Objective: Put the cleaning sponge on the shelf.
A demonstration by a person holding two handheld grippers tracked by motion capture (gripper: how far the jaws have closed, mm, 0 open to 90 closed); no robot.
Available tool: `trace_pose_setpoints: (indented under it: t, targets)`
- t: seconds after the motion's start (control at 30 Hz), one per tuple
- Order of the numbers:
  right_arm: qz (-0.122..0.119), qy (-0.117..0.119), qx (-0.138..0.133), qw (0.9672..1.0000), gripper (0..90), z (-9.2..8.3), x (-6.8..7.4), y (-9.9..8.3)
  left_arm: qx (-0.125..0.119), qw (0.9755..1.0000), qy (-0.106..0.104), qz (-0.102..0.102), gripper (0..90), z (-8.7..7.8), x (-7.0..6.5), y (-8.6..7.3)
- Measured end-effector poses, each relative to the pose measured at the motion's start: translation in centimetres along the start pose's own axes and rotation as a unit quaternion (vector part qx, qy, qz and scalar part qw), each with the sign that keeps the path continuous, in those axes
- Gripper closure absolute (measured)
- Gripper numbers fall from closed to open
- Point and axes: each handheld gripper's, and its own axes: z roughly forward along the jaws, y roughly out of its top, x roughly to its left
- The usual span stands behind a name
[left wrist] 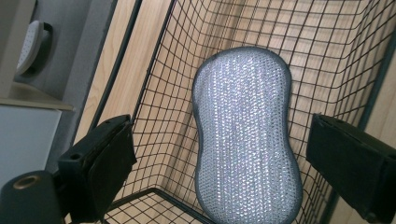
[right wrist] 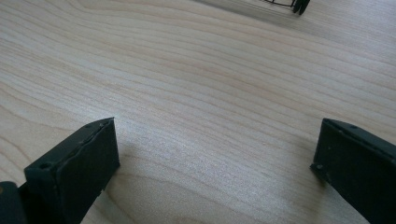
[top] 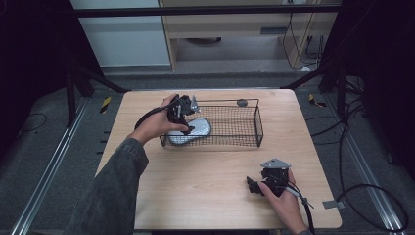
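1. High view hides part of the silver scrubbing pad point(top: 190, 131) behind the left hand point(top: 159, 122) and the left tongs point(top: 182, 116); a small grey thing at the basket's far rim is too small to identify.
2. One black wire basket point(top: 244, 105) stands on the pale wooden worktop point(top: 205, 171), holding one pad; two tongs are held, one per hand.
3. Left gripper view shows the pad point(left wrist: 245, 135) lying flat on the basket floor point(left wrist: 159, 126), long axis running from bottom toward top of frame, its lower end cut off.
4. Left tongs point(left wrist: 224, 154) are spread wide apart over the pad, not touching it.
5. Right tongs point(right wrist: 215, 163), at lower right of the high view point(top: 257, 186), are also spread apart over bare wood.
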Motion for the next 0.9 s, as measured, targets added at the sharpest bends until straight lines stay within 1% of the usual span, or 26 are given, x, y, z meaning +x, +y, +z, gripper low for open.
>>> trace_pose_setpoints:
  t: [0.17,0.27,0.33,0.5,0.83,0.9]
  targets:
    - [-0.001,0.000,-0.001,1.0000,0.3,0.0,0.0,0.0,-0.011,0.9999,0.006,-0.002,7.4,-0.7,-0.4,0.3]
    - [0.000,0.000,0.000,1.0000,0.3,0.0,0.0,0.0,-0.015,0.9998,0.010,0.000,7.5,-1.1,-0.6,0.5]
    - [-0.001,0.000,0.000,1.0000,0.3,0.0,0.0,0.0,-0.020,0.9997,0.014,-0.005,7.5,-1.4,-0.8,0.5]
    - [0.001,0.000,0.001,1.0000,0.3,0.0,0.0,0.0,-0.019,0.9995,0.024,-0.003,6.7,-1.7,-1.5,0.5]
    - [0.000,0.000,-0.001,1.0000,0.3,0.0,0.0,0.0,-0.020,0.9993,0.030,-0.004,5.8,-2.5,-2.8,0.5]
    - [-0.001,0.000,-0.001,1.0000,0.3,0.0,0.0,0.0,-0.024,0.9991,0.034,-0.006,5.7,-2.6,-3.0,0.5]
